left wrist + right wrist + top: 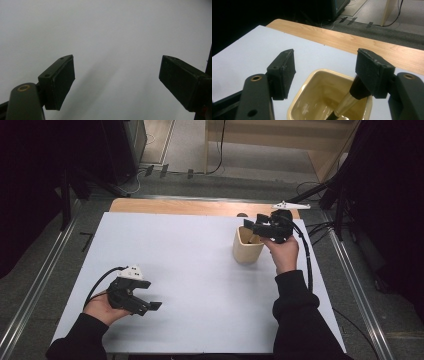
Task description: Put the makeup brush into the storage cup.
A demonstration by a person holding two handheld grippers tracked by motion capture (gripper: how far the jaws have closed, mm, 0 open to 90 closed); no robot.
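Right gripper point(325, 75) hangs with jaws spread wide over the beige cup point(312, 100); the brush point(348, 102) leans inside, unheld. Cup sits near the tabletop's point(190, 270) far right corner. Left gripper point(145, 302) gapes, empty, near-left corner.

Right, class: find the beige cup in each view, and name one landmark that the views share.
High view: beige cup right of centre, below the right gripper.
Left gripper view: open jaws over the bare white sheet.
Right gripper view: cup at bottom centre, between the open jaws.
Shared landmark: the white sheet.
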